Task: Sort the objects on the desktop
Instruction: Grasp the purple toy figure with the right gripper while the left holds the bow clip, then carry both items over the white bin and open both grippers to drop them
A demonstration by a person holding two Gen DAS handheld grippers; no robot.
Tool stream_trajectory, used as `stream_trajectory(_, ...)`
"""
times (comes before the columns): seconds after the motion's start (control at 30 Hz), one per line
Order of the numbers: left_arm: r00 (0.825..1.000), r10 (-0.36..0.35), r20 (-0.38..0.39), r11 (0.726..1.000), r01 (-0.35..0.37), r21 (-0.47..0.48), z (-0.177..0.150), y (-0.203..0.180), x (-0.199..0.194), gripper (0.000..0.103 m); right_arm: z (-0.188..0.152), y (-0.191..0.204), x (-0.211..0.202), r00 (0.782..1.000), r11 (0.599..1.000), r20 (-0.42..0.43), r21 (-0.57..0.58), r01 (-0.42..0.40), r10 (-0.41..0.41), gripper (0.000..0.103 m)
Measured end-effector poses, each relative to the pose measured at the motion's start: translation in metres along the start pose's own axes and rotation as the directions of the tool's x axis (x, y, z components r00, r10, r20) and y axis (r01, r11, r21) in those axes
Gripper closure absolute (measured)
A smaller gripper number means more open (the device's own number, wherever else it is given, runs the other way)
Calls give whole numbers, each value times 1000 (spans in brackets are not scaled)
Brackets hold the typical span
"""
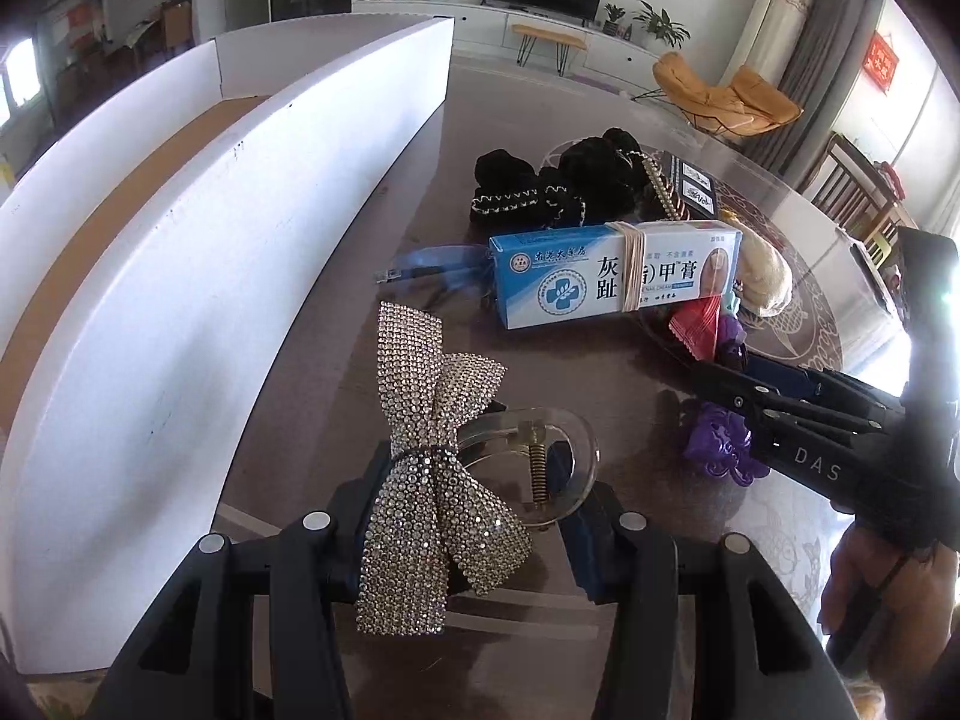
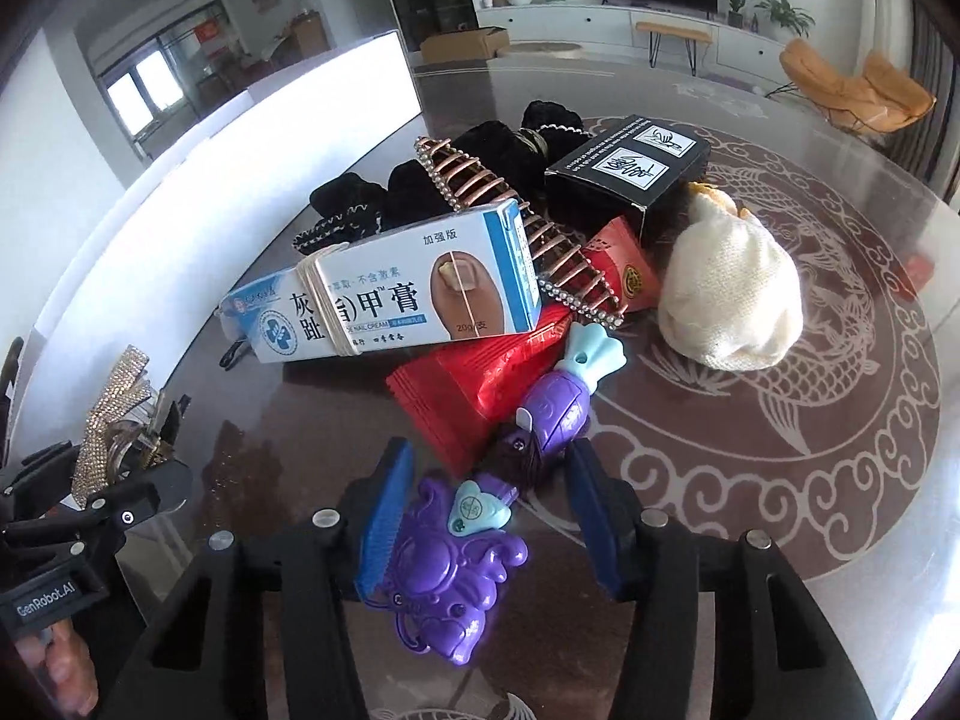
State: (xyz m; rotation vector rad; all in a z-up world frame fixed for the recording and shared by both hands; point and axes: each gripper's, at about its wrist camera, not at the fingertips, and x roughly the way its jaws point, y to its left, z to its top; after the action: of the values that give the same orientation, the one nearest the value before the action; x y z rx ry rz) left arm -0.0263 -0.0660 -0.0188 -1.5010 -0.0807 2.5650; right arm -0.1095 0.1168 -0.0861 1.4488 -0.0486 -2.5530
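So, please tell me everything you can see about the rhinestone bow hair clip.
The rhinestone bow hair clip is a silver-gold bow of studded ribbon, tied at the middle with a thin dark band, fixed on a clear plastic claw clip with a brass-coloured spring. It sits between the fingers of the left gripper, which appear closed on it, beside the white box wall. Whether it is lifted off the table or resting on it cannot be told. In the right wrist view it shows at the far left.

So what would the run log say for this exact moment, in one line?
left gripper: shut on rhinestone bow clip | right gripper: open around purple toy, not closed | pile on glass table: untouched
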Motion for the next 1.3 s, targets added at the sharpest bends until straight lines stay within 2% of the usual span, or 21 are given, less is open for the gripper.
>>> stream_trajectory(0.07, 1000, -1, 6, 1000, 1, 7, -1, -1, -1, 53, -4, 2, -3, 1000, 998, 0, -54, 21, -21, 59)
stream_trajectory(0.17, 1000, -11, 17, 1000, 11, 11, -2, -2, -3, 53, -15, -11, -12, 999, 997, -37, -81, -14, 11, 59)
stream_trajectory(0.27, 1000, -16, 13, 1000, 16, 14, 0, -5, 0, 53, -21, -24, -18, 997, 995, -74, -97, -26, 19, 57)
stream_trajectory(0.3, 1000, -16, 12, 1000, 16, 20, 0, -7, 1, 53, -20, -26, -18, 996, 995, -82, -95, -25, 18, 52)
stream_trajectory(0.4, 1000, 1, 12, 999, -2, 47, 0, -13, 3, 53, -13, -26, -16, 996, 995, -95, -97, -5, -4, 50)
stream_trajectory(0.47, 1000, 8, 15, 998, -9, 54, -1, -14, 2, 53, -8, -23, -11, 994, 993, -96, -107, 44, -54, 55)
stream_trajectory(0.5, 1000, 7, 19, 999, -8, 50, -1, -13, 1, 53, -8, -23, -12, 993, 992, -89, -108, 72, -82, 74)
stream_trajectory(0.53, 1000, 4, 26, 999, -5, 40, -1, -11, -1, 53, -10, -24, -15, 994, 992, -84, -104, 66, -75, 81)
stream_trajectory(0.6, 998, -22, 51, 1000, 22, 14, -3, -7, -9, 53, -16, -27, -21, 996, 994, -80, -97, 40, -48, 81)
stream_trajectory(0.8, 986, -112, 120, 993, 116, -30, -8, -6, -38, 53, -15, -23, -79, 997, 992, 44, -115, -57, 63, 81)
stream_trajectory(0.93, 974, -135, 183, 983, 154, -95, 4, 24, -74, 53, 16, 15, -113, 984, 974, 109, -195, -119, 142, 81)
stream_trajectory(1.0, 971, -104, 214, 982, 135, -133, 16, 53, -93, 53, 40, 43, -121, 972, 957, 126, -243, -162, 197, 81)
stream_trajectory(1.07, 972, -32, 235, 982, 74, -174, 29, 85, -107, 53, 62, 81, -123, 958, 935, 137, -288, -207, 254, 81)
stream_trajectory(1.17, 977, 59, 207, 968, -5, -251, 44, 139, -110, 53, 93, 141, -118, 927, 894, 142, -347, -283, 348, 81)
stream_trajectory(1.3, 982, 154, 109, 942, -113, -316, 53, 190, -86, 53, 122, 219, -87, 893, 842, 115, -404, -358, 435, 81)
